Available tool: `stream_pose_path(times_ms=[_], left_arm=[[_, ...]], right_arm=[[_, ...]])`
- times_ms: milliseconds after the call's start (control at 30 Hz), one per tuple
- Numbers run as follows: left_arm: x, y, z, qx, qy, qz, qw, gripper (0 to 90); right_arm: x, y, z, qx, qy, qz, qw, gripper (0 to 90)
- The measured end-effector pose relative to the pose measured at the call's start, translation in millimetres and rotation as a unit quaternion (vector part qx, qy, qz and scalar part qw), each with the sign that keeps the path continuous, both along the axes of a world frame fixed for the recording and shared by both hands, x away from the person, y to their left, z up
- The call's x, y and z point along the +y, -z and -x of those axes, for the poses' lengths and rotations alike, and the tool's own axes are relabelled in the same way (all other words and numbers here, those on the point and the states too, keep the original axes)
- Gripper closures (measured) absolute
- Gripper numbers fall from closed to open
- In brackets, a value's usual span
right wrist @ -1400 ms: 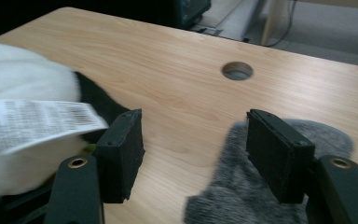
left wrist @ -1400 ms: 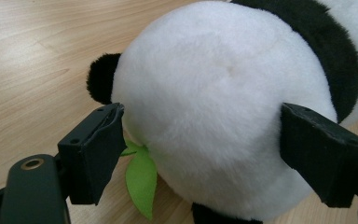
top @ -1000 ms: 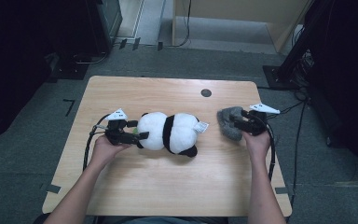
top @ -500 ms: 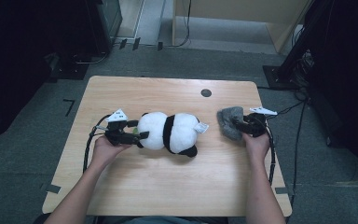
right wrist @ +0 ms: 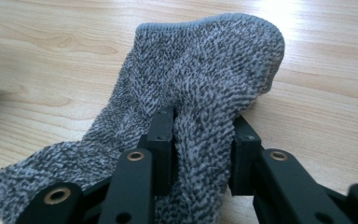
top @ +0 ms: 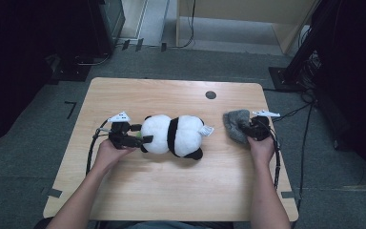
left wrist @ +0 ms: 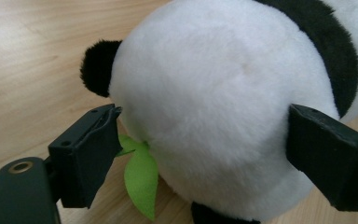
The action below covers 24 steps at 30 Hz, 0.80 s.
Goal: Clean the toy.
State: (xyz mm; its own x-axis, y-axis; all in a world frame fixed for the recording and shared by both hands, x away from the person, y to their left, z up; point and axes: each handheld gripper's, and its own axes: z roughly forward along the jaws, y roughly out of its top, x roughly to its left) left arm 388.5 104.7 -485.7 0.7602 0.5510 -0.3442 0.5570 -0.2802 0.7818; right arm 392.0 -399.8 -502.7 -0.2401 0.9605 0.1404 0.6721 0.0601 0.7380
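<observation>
A black-and-white plush panda (top: 174, 136) lies on its side in the middle of the wooden table (top: 171, 95). My left gripper (top: 140, 134) reaches in from the left, its jaws wide on either side of the panda's white head (left wrist: 214, 102). They have just been opening, and the plush shows no dent. A green felt leaf (left wrist: 140, 179) pokes out by the left jaw. At the right, a grey fuzzy sock (top: 234, 124) lies on the table. My right gripper (top: 248, 130) has just been closing and pinches a fold of the sock (right wrist: 205, 60).
A small black round hole (top: 210, 94) sits near the table's far edge. Black cables trail from both grippers; the right one (top: 277, 162) runs along the table's right edge. Dark equipment and stands are on the floor around the table.
The right gripper has sunk a little onto the sock and its jaws have drawn together on it. The left hand and the panda have stayed put.
</observation>
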Motion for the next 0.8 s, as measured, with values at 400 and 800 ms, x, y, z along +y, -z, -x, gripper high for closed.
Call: stream_pose_path(times_ms=[400, 800], left_arm=[[-3.3, -2.8, 4.3, 0.013, 0.01, -0.011, 0.9998, 32.9], [-5.5, -6.8, 7.0, 0.008, -0.004, -0.018, 0.9998, 34.2]], right_arm=[[2.0, -11.6, 4.1, -0.006, 0.001, -0.02, 0.9998, 80.3], [12.2, -42.5, 18.2, -0.044, -0.019, -0.049, 0.9976, 80.0]])
